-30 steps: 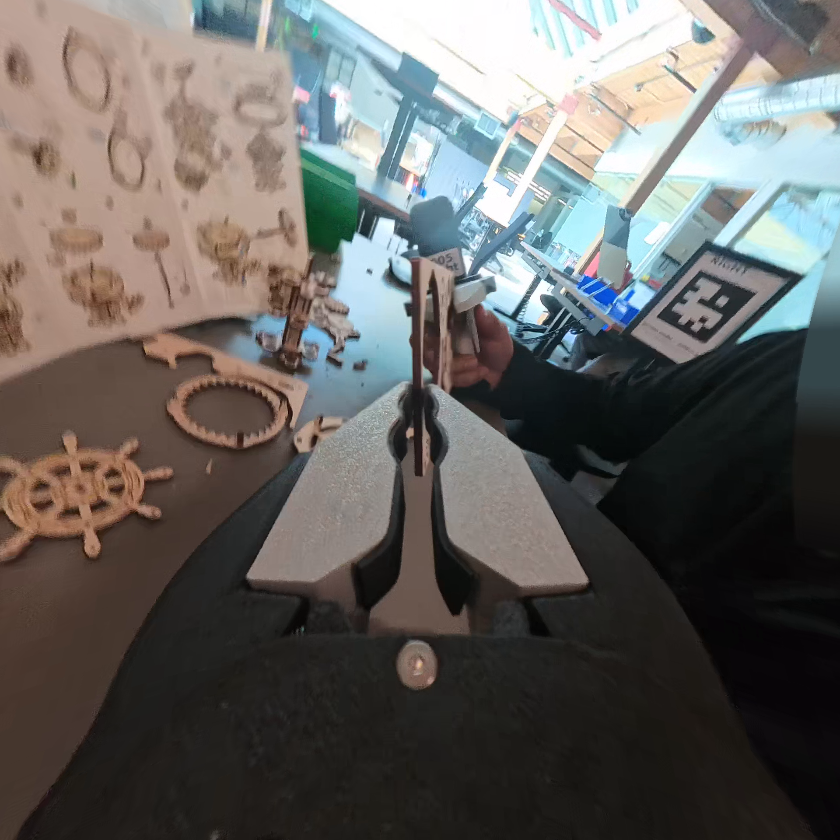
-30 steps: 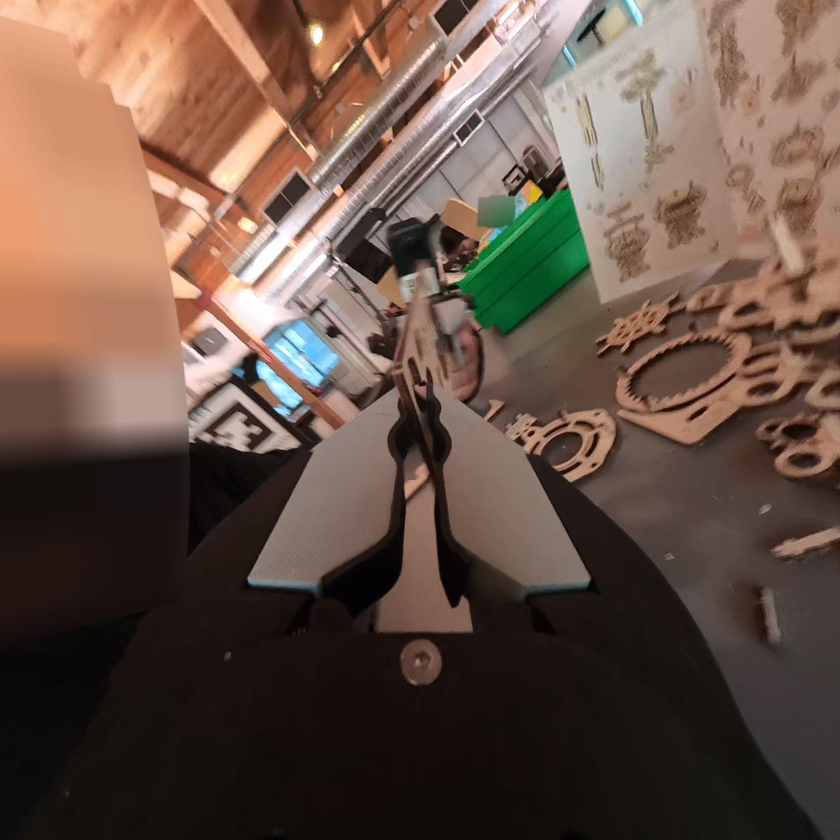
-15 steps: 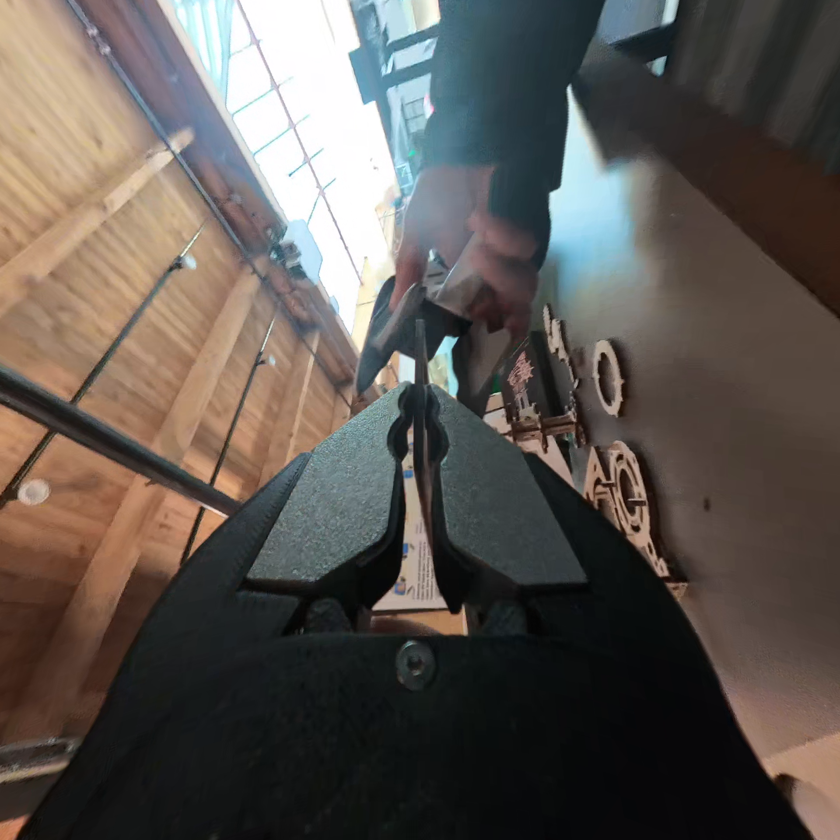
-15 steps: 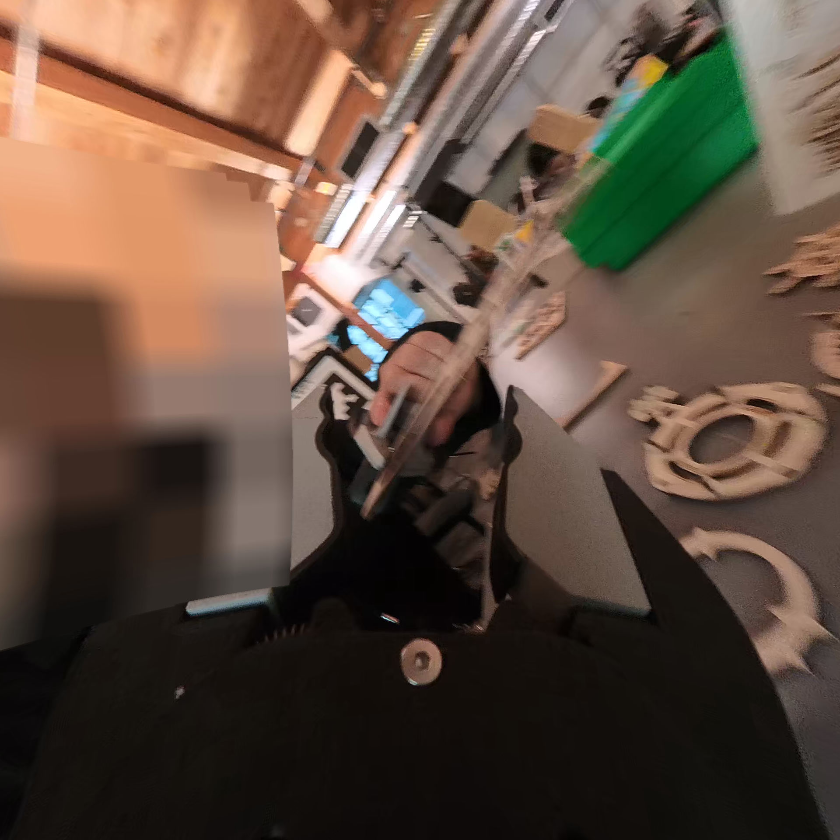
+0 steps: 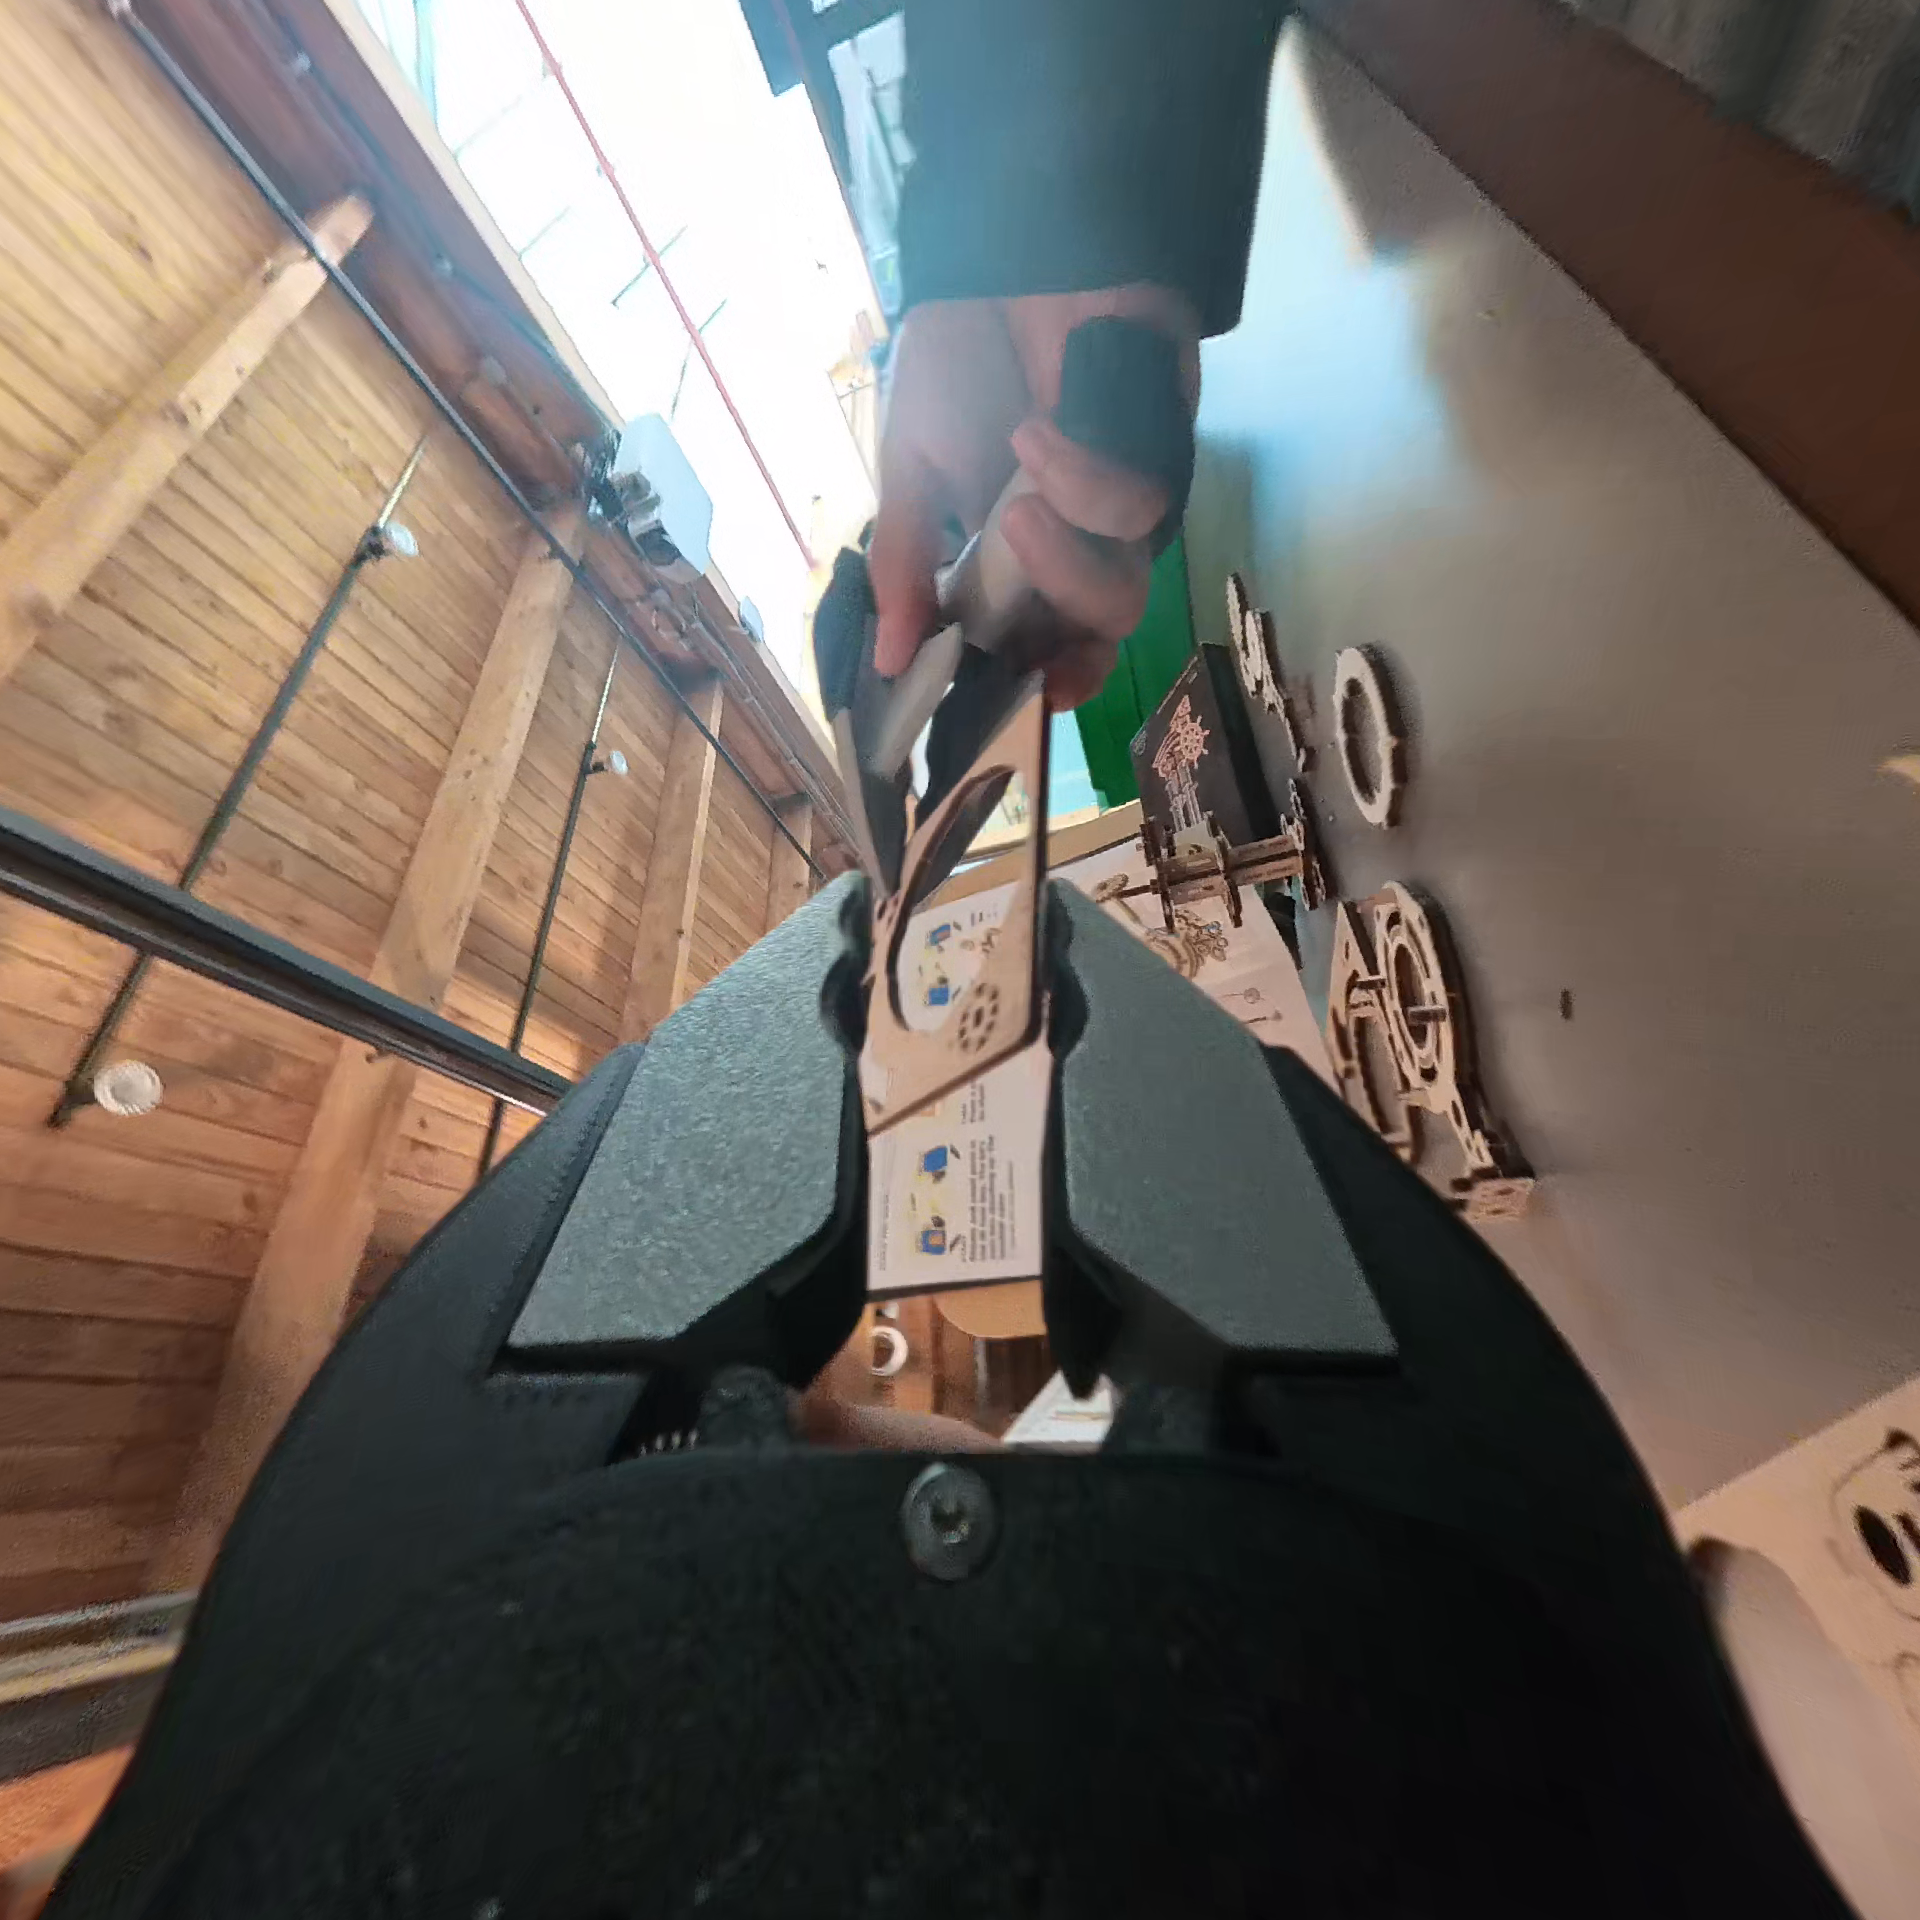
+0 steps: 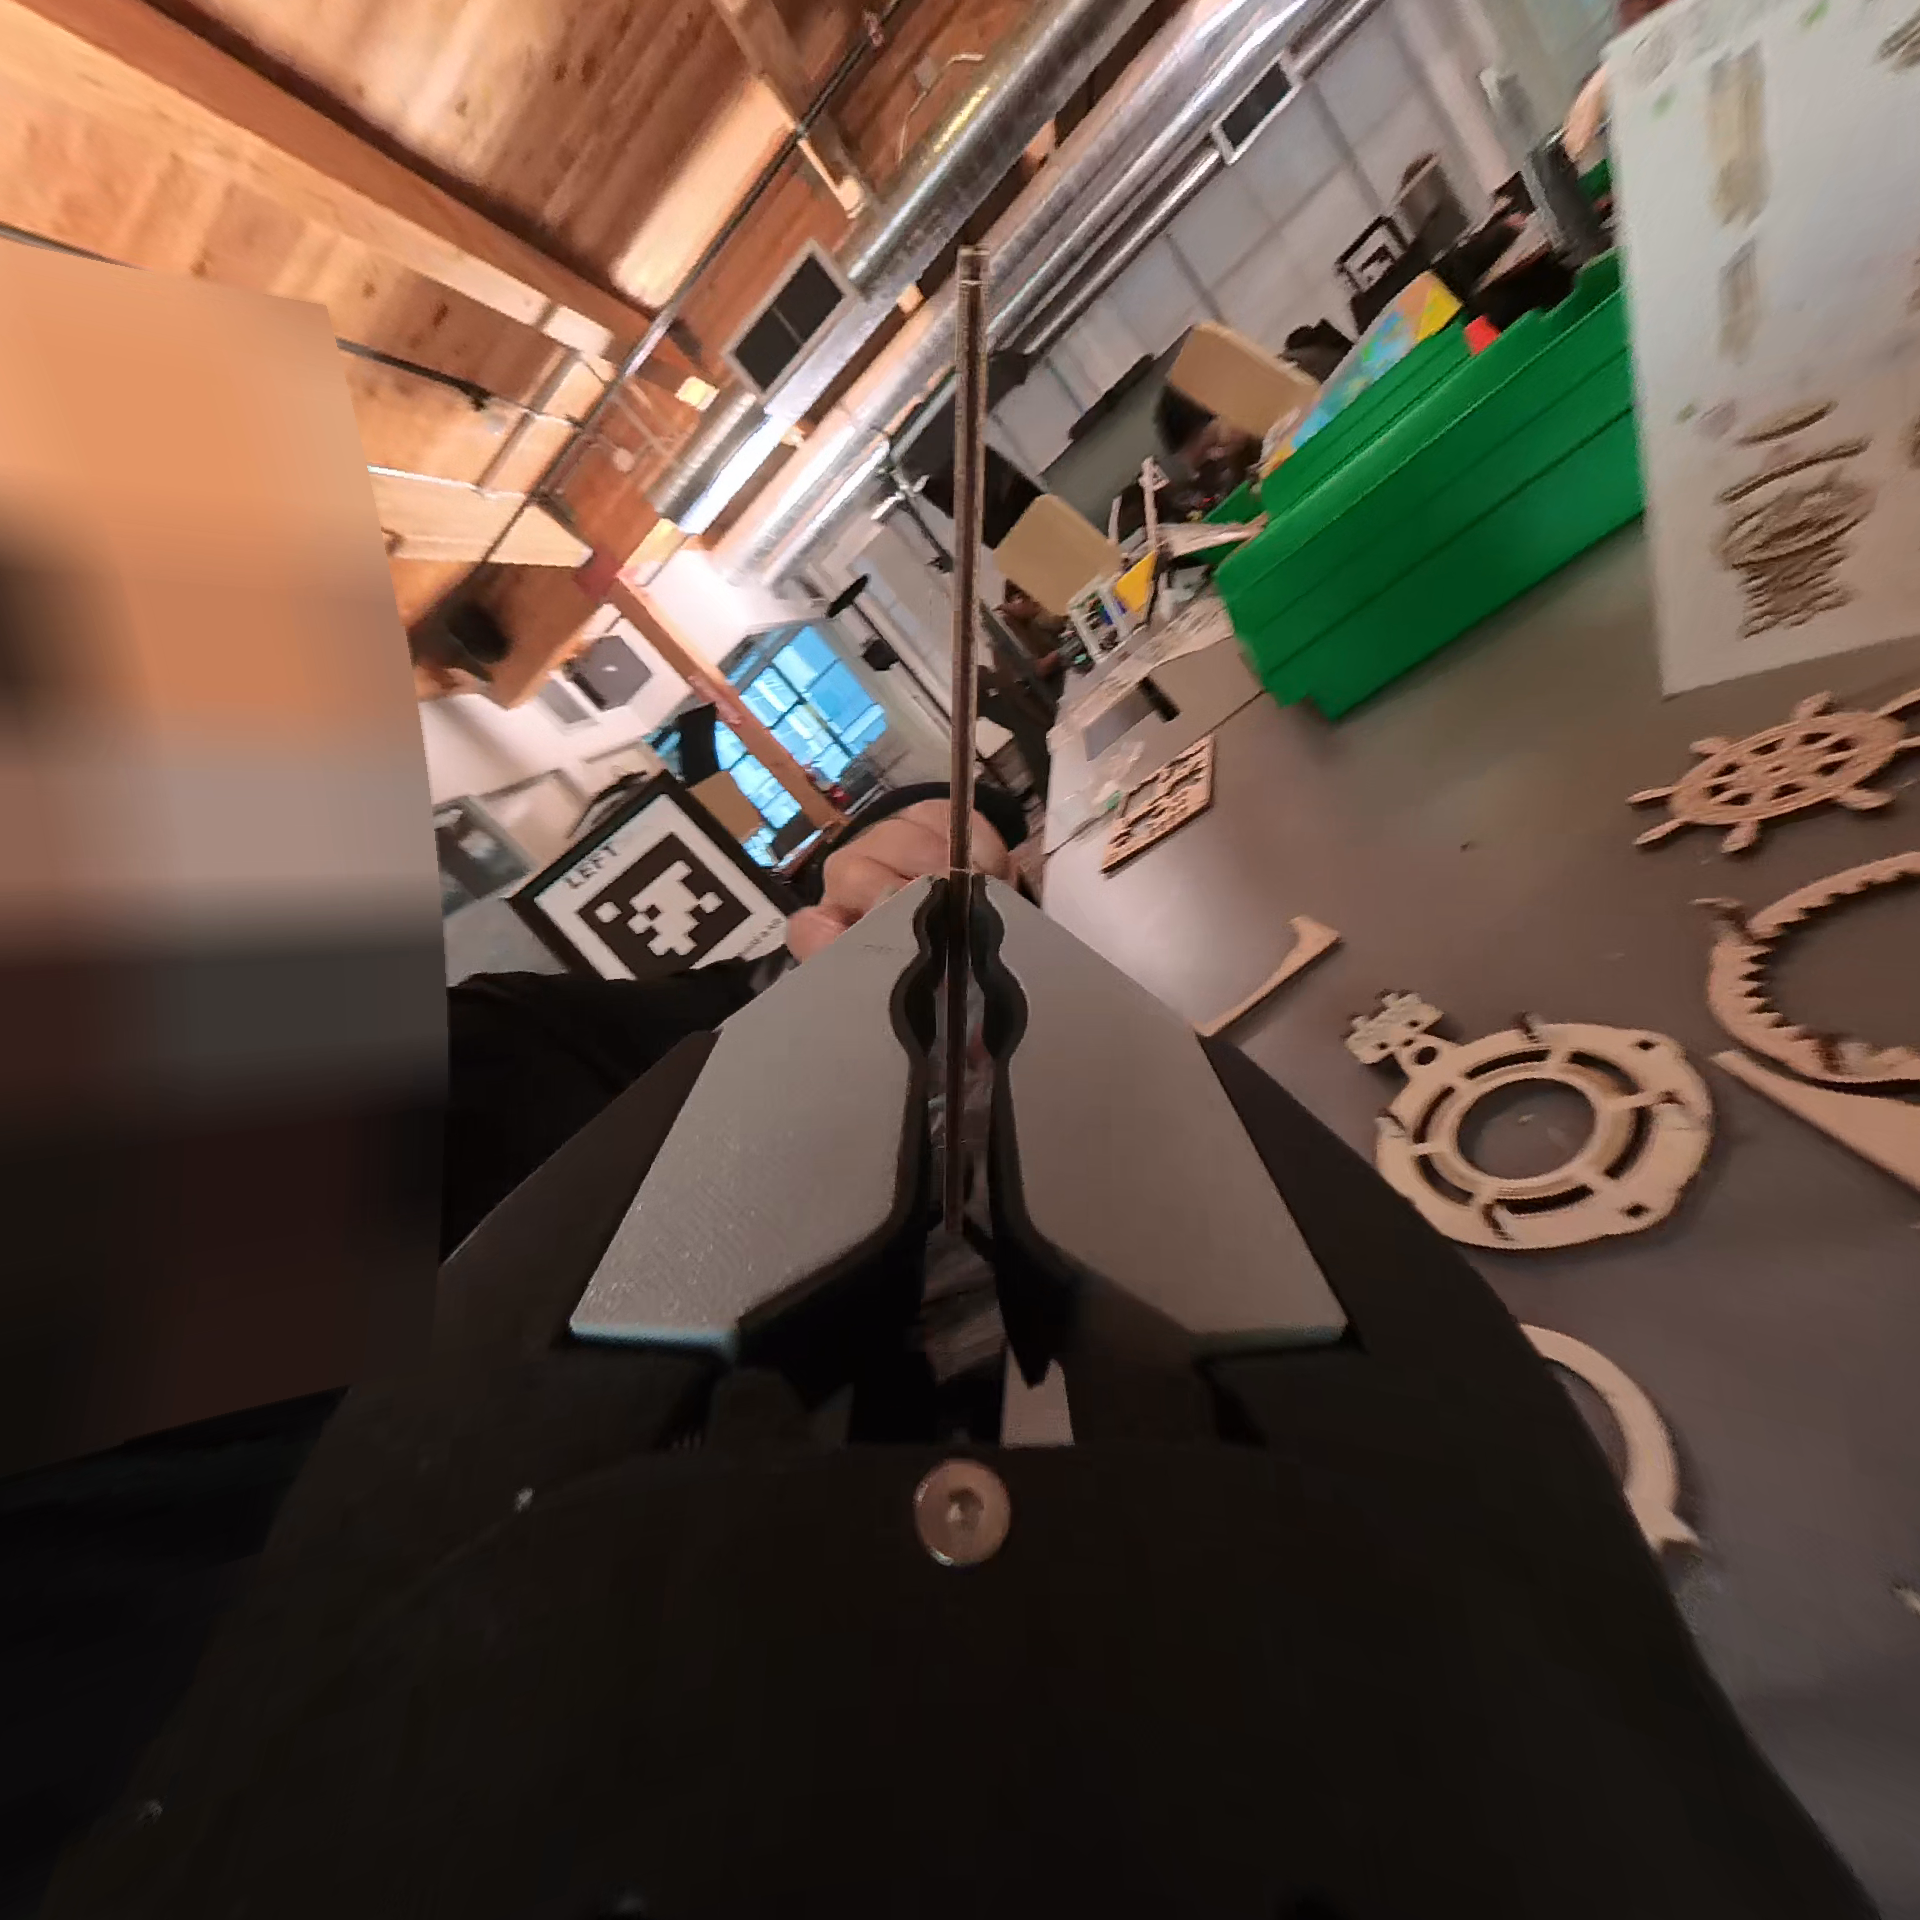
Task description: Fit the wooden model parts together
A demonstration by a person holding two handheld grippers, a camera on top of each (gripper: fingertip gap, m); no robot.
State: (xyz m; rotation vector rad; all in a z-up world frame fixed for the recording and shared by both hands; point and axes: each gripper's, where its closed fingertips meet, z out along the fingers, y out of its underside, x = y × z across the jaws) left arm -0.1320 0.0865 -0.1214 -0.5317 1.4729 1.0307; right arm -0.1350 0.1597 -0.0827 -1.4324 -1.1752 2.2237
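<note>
A flat wooden model part (image 5: 961,997) with a curved cut-out and a ring of small holes sits face-on between the fingertips of my left gripper (image 5: 956,935), whose jaws stand apart. I cannot tell if it touches them. Farther off, my right gripper (image 5: 894,748), held by a hand (image 5: 1029,499), pinches the part's far end. In the right wrist view my right gripper (image 6: 961,883) is shut on the same part (image 6: 966,571), seen edge-on as a thin strip sticking up. The other hand (image 6: 883,862) shows behind the tips.
The grey table (image 6: 1351,831) carries loose wooden parts: a ship's wheel (image 6: 1777,774), a round frame (image 6: 1538,1143), a toothed ring (image 6: 1818,966) and a part-built model (image 5: 1216,862). Green crates (image 6: 1455,551) and an instruction sheet (image 6: 1787,312) stand at the back.
My left gripper was shut on the part and has opened. My right gripper, open half a second ago, has closed on it. The part now faces the left camera flat-on.
</note>
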